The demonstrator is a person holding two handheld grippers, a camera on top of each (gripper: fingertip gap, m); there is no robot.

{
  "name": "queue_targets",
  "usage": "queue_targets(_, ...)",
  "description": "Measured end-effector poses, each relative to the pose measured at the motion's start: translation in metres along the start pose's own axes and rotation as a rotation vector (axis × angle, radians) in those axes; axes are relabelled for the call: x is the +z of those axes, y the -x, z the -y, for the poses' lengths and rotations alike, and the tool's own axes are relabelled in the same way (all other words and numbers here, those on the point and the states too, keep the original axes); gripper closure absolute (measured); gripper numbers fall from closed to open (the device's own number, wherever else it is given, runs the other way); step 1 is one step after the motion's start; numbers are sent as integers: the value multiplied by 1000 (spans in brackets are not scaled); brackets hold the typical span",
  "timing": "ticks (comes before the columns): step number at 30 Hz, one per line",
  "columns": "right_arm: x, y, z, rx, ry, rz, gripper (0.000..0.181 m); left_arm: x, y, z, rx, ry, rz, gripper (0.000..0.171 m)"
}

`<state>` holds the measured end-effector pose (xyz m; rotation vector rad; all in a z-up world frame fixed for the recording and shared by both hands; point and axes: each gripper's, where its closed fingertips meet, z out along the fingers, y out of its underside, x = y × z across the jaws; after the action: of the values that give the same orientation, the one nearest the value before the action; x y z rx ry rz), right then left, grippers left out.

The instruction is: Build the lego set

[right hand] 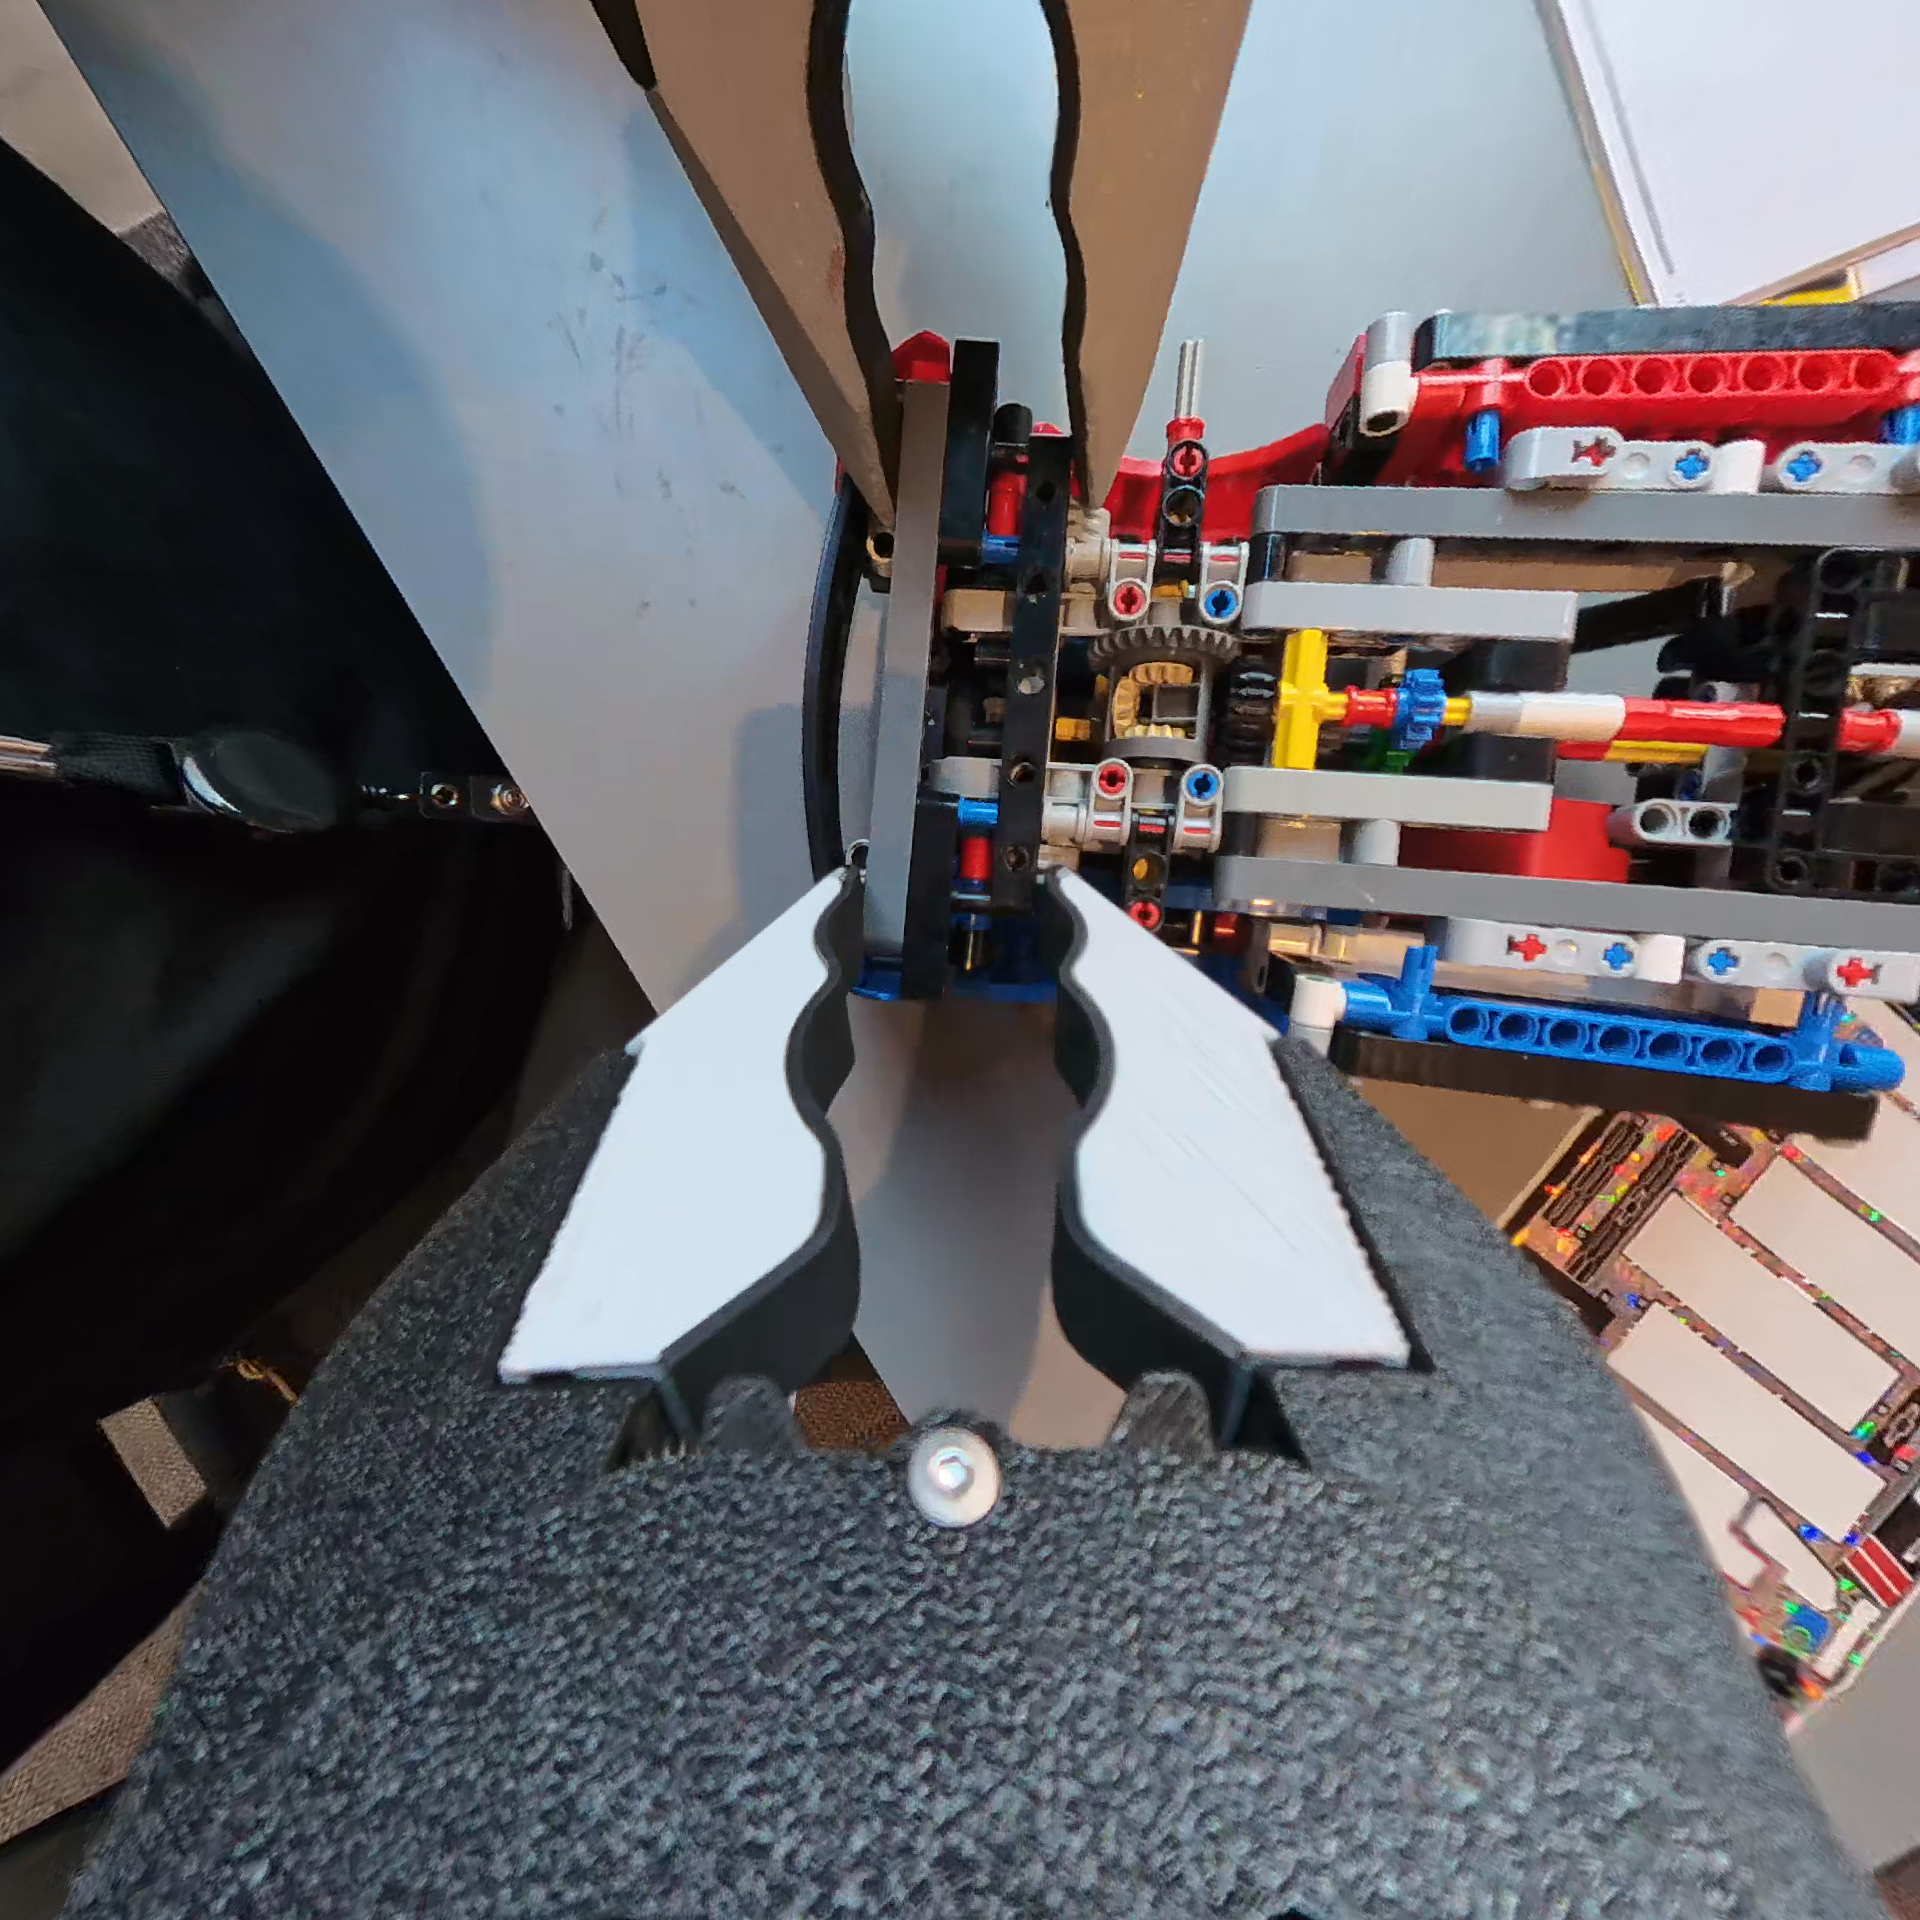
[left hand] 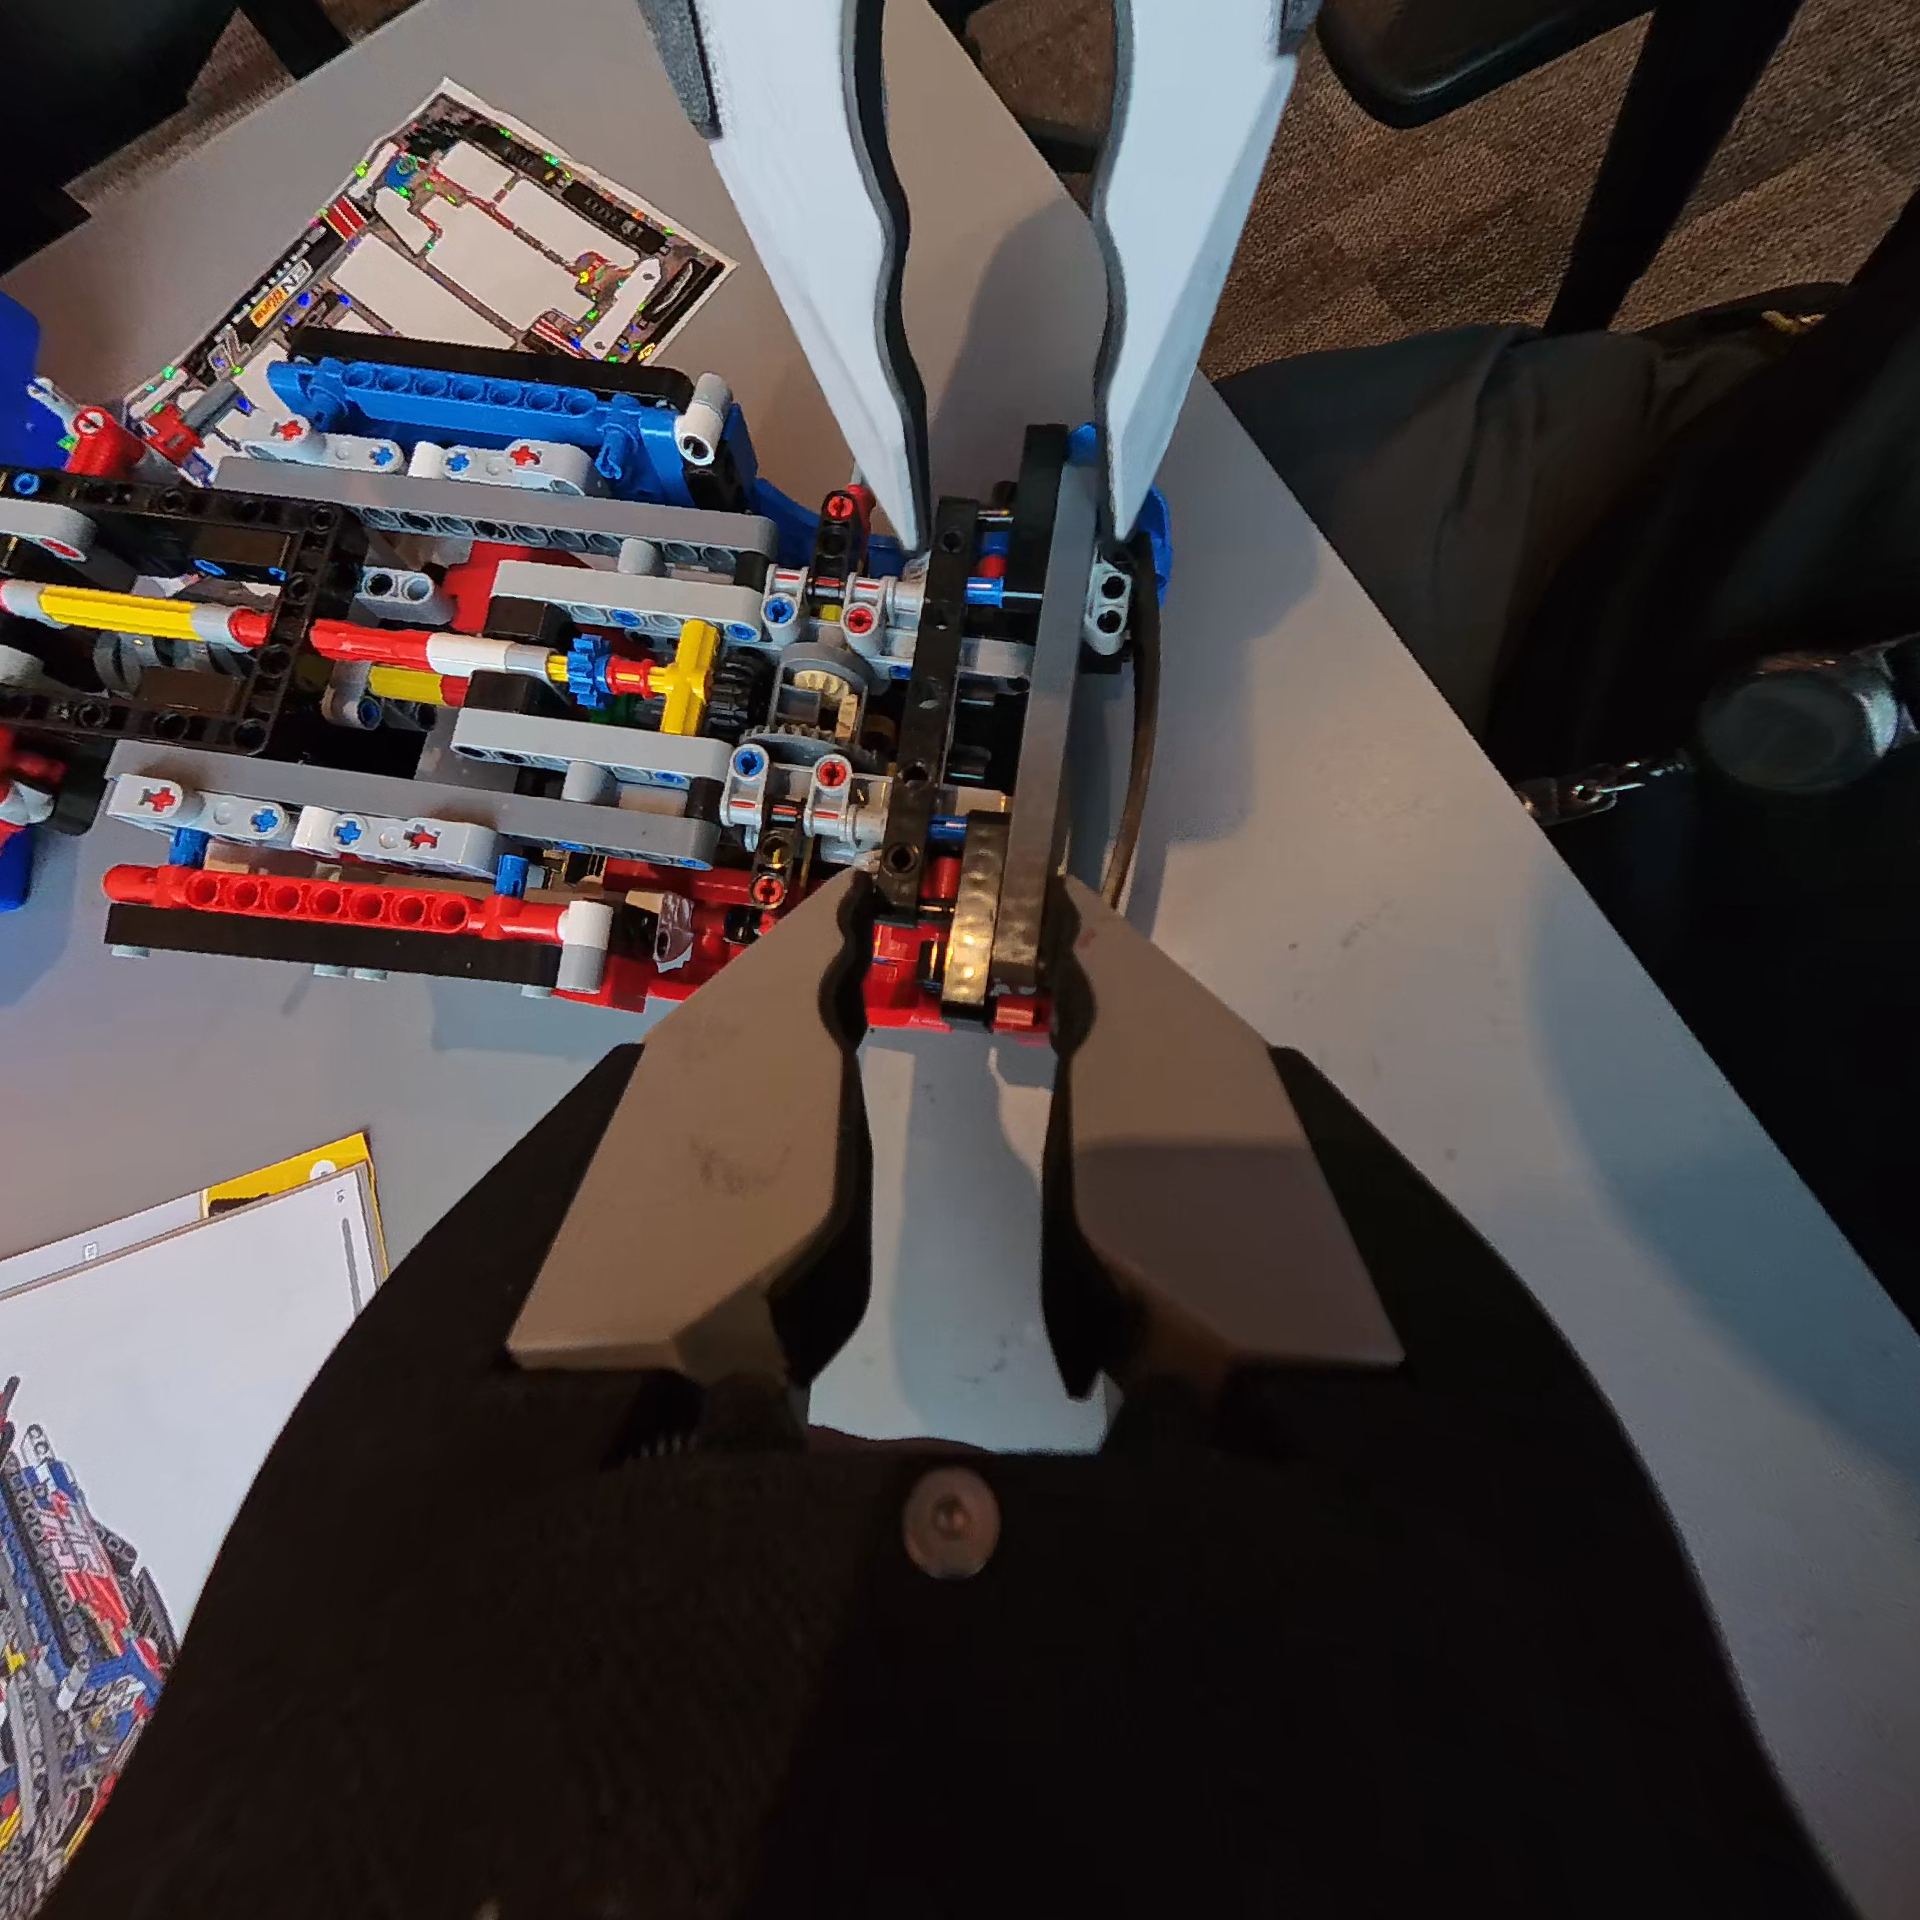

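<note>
While the long Lego chassis (left hand: pixel 499 665) lies flat on the grey surface (left hand: pixel 1351 987), both tools work on its end nearest the surface's edge. Going left to right in the left wrist view: an instruction booklet (left hand: pixel 177 1340) sits at the near left corner, a sticker sheet (left hand: pixel 488 239) lies beyond the model, and the chassis runs across with its blue beam (left hand: pixel 457 400) on the far side and red beam (left hand: pixel 312 899) on the near side, a differential gear (left hand: pixel 821 696) sitting just short of the end. At that end a dark grey panel (left hand: pixel 1039 707) stands against a black cross beam (left hand: pixel 935 675). The left gripper (left hand: pixel 951 904) has its grey fingers (left hand: pixel 727 1122) pinching this end stack at the red corner, 1 finger on each side; the right gripper (left hand: pixel 1013 535) comes from the opposite side, its white fingers (left hand: pixel 831 260) pinching the same stack at the blue corner. The right wrist view confirms it: the right gripper (right hand: pixel 951 888) straddles panel (right hand: pixel 899 707) and beam near the blue corner, the left gripper (right hand: pixel 987 499) opposite. Squeezing at 2 corners together likely seats the panel's pins evenly without tilting it, which suggests a press-fit step under way. To the right, past the surface's edge, dark clothing (left hand: pixel 1662 571) of a seated person shows.
</note>
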<state>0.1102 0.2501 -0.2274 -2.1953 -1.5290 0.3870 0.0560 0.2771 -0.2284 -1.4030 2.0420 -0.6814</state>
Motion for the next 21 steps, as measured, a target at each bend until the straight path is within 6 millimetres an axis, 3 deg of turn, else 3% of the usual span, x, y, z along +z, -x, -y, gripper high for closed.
queue_targets(17, 2, -7, 2, -7, -9, -15, 151, -1, 6, 0, -67, -5, -2, 143)
queue_targets(21, 1, -8, 4, 72, -31, -9, 149, -1, 6, -1, -57, 2, 7, 142)
